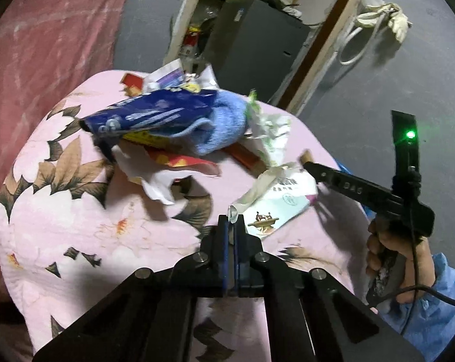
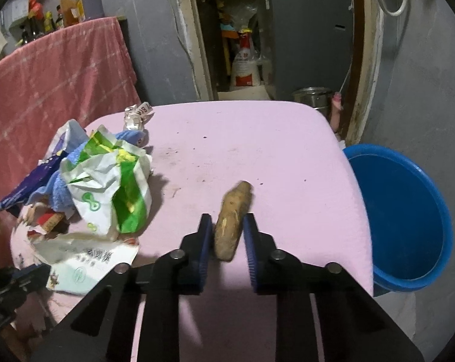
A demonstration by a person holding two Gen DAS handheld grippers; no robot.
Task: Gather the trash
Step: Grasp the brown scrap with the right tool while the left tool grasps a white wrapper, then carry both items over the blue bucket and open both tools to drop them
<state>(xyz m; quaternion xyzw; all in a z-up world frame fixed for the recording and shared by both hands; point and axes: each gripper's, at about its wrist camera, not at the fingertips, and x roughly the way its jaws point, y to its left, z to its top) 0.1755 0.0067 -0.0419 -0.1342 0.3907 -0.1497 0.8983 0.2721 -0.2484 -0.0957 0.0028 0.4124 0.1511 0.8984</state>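
1. Your left gripper (image 1: 232, 221) has its jaws pressed together, pinching the near edge of a crumpled white wrapper (image 1: 275, 199) with printed characters and a small brown emblem.
2. Your right gripper (image 2: 227, 235) is closed on a brown, root-like piece (image 2: 232, 220) that lies lengthwise between its blue pads (image 2: 204, 241); both pads touch its sides.
3. In the left wrist view, the far end of the white wrapper lies just beside the tips of your right gripper, whose handle your hand (image 1: 390, 253) in a blue sleeve holds.
4. Both items rest on a pink cloth-covered table (image 2: 257, 138); the left wrist view shows a floral print on the cloth.
5. Beyond the white wrapper sits a heap of litter: a dark blue foil bag (image 1: 143, 114), a light blue cloth (image 1: 224, 126), a green-and-white bag (image 2: 112, 187) and red-and-yellow scraps (image 1: 179, 160).
6. A blue plastic basin (image 2: 408, 217) stands just beside the table's right edge, below the level of its top.
7. A red cloth (image 2: 55, 78) hangs behind the table on the left, and an open doorway (image 2: 272, 30) lies straight ahead.
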